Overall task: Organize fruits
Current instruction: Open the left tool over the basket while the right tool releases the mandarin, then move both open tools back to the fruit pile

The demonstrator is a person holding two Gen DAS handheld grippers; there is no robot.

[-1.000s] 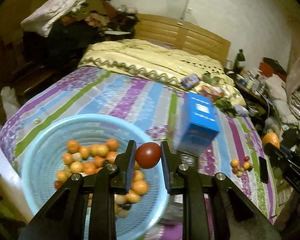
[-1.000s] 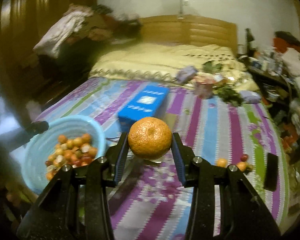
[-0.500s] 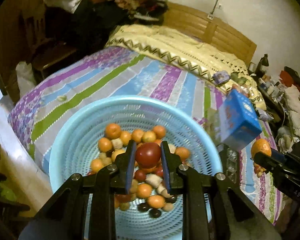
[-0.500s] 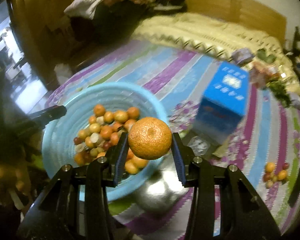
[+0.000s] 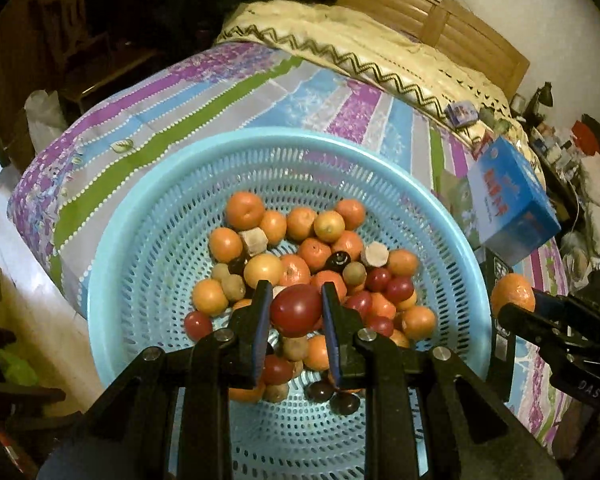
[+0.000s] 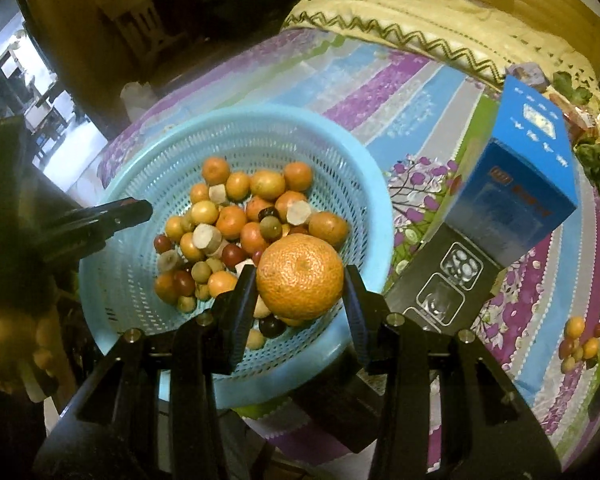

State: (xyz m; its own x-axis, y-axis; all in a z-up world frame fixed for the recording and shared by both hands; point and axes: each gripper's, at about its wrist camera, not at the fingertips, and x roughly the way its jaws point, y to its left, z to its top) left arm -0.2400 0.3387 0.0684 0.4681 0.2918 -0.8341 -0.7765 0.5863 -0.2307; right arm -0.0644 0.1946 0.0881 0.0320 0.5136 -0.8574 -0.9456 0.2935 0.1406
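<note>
Left gripper [image 5: 296, 312]: we see its jaws clenched on a red fruit [image 5: 296, 310], held above the pile in the basket [image 5: 148, 240].
Right gripper [image 6: 300, 280]: we see its jaws clenched on an orange [image 6: 300, 277], held over the basket's near right side [image 6: 364, 184].
Basket: light blue, perforated, resting on the striped bedspread [image 5: 204, 100] at the bed's near corner.
Basket contents [image 5: 300, 256]: we count many small oranges, red fruits, a few dark fruits and pale cut pieces heaped at the bottom.
Blue box [image 6: 520, 184]: stands tilted on the bedspread just right of the basket, apart from its rim.
Black box [image 6: 440, 292]: lies against the foot of the blue box, beside the basket rim and close behind the right gripper's right finger.
Loose fruit [image 6: 578, 340]: a small cluster of orange and red pieces on the bedspread, well apart from the basket, beyond both boxes.
Quilt [image 5: 360, 44]: cream with zigzag trim, folded at the far end of the bed before the wooden headboard [image 5: 440, 20].
Obstructions: we note the fruit heap lies directly under both held fruits.
Left view only: we see the right gripper [image 5: 516, 304] from the side, its orange [image 5: 514, 294] at the basket's right rim.
Right view only: we see the loose cluster, the black box face, and the left gripper's finger [image 6: 112, 216] reaching over the basket's left rim.
</note>
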